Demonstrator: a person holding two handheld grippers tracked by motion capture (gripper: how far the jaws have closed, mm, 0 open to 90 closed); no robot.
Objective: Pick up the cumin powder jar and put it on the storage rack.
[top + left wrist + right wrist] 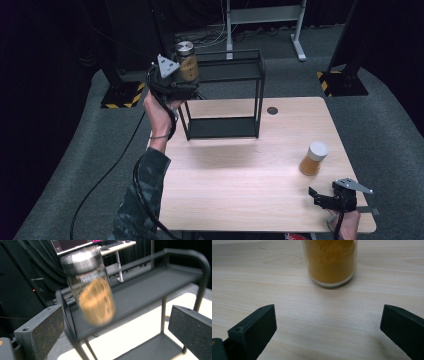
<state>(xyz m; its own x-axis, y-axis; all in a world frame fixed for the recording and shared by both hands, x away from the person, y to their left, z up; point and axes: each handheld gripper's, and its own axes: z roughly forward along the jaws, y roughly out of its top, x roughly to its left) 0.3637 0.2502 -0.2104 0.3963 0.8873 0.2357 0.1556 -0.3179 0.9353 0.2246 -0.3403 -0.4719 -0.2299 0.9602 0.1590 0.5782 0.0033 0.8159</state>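
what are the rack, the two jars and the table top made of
Rack: probably metal, matte black, thin tube frame with flat shelves. Silver-lidded jar and white-lidded jar: clear glass or plastic, with ochre powder showing through. Table: pale wood-grain surface, possibly laminate.

A silver-lidded jar (186, 62) of ochre powder, a black rack (260, 85), a pale wooden table (240, 185).

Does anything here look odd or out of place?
Yes: the silver-lidded jar of brown powder leans tilted at the left end of the black rack's top shelf, blurred, with the open left gripper not touching it.
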